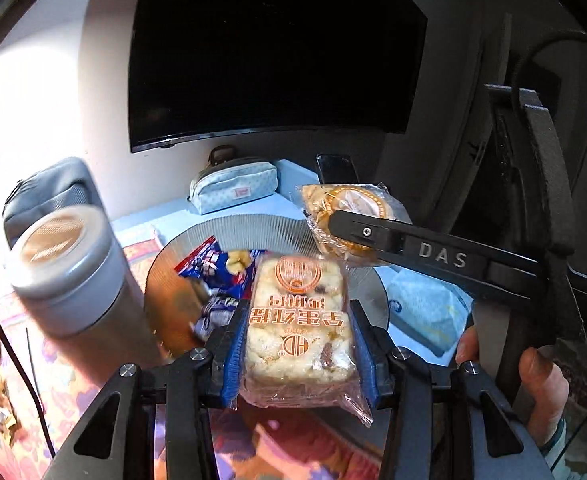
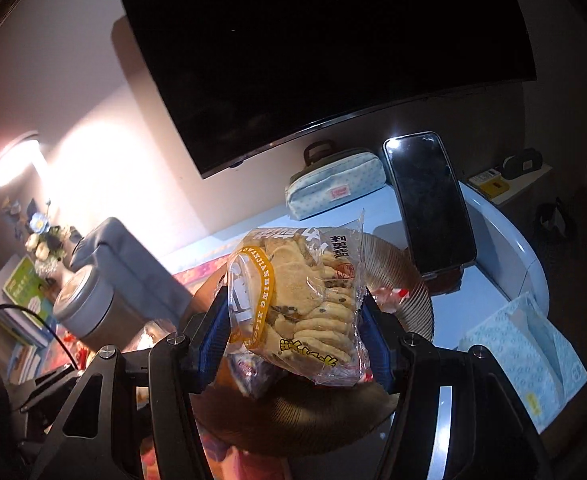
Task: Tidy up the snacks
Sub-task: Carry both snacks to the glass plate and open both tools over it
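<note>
- Left gripper (image 1: 299, 344): clamped on a clear-wrapped pale rice-crisp block (image 1: 299, 320), long axis along the fingers, just above a round ribbed-rim tray (image 1: 261, 228).
- Right gripper (image 2: 289, 336): clamped on a clear bag of flat tan biscuits (image 2: 305, 300), held over the same tray's far right side.
- In the tray: blue-and-red snack packet (image 1: 217, 268), directly ahead of the block.
- Alongside: grey lidded canister (image 1: 67, 264) close on the left, black phone (image 2: 429, 204) propped behind, likely obstacles when lowering.

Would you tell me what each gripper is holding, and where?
Left gripper: puffed rice cake pack, by its long sides. Right gripper: wrapped biscuit pack, by its sides.
</note>
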### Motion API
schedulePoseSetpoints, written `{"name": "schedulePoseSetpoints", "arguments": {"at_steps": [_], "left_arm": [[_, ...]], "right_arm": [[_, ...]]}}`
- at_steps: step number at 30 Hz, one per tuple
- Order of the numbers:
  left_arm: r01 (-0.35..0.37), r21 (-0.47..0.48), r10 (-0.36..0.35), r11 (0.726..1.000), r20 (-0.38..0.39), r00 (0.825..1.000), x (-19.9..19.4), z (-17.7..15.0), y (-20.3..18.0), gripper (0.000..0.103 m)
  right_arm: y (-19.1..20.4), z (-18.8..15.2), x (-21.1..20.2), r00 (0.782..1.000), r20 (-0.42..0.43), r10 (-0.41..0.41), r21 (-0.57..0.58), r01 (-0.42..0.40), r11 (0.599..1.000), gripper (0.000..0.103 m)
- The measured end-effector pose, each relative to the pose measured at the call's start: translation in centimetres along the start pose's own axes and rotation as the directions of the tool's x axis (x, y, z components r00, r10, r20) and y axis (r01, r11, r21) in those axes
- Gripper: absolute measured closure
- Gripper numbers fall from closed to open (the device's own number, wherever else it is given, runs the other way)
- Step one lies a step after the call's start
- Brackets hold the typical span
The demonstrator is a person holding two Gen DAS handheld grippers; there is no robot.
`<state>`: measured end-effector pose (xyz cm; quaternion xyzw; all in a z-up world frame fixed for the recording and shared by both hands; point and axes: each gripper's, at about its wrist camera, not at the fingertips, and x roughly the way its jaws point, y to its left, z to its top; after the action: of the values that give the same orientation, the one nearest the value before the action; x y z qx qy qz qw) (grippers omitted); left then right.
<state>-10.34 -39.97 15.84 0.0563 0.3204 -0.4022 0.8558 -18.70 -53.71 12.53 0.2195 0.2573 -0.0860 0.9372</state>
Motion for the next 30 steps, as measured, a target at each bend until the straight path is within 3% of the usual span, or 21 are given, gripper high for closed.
{"name": "schedulePoseSetpoints", "arguments": {"at_steps": [4, 8, 9, 11, 15, 23, 30], "left_arm": [[-0.009, -0.004, 0.009, 1.000, -0.003, 1.000, 1.0, 0.8, -0.4, 0.060], [-0.030, 0.025, 0.029, 0.999, 0.022, 0.999, 2.1, 1.4, -0.7, 0.062], [-0.039, 0.036, 0.039, 0.999, 0.018, 0.999, 2.5, 1.5, -0.5, 0.061], [-0.056, 0.026, 0.056, 0.998, -0.004, 0.998, 2.8, 1.4, -0.2, 0.048], [0.013, -0.027, -0.013, 1.000, -0.003, 1.000, 2.2, 1.2, 1.0, 0.046], [0.148, -0.076, -0.141, 0.986, 0.089, 0.986, -3.4, 2.1, 1.5, 0.045], [0.106, -0.057, -0.094, 0.993, 0.186, 0.978, -10.2, 1.3, 2.7, 0.042]], "right_arm": [[-0.7, 0.9, 1.3, 1.000, -0.008, -0.005, 0.004, 0.005, 1.000, 0.045], [-1.1, 1.2, 3.8, 0.998, -0.068, -0.013, -0.009, 0.013, 1.000, 0.042], [-1.1, 1.2, 4.6, 0.995, -0.097, -0.025, -0.018, 0.023, 1.000, 0.042], [-1.3, 0.8, 5.4, 0.989, -0.142, -0.035, -0.020, 0.032, 0.999, 0.040], [-1.8, 0.5, 4.1, 0.994, -0.108, -0.013, -0.009, 0.012, 1.000, 0.038], [-1.5, 0.6, 1.1, 0.999, -0.049, 0.002, 0.009, -0.001, 1.000, 0.035], [1.2, -0.8, -3.0, 0.999, -0.001, 0.044, -0.029, -0.044, 0.999, 0.035]]}}
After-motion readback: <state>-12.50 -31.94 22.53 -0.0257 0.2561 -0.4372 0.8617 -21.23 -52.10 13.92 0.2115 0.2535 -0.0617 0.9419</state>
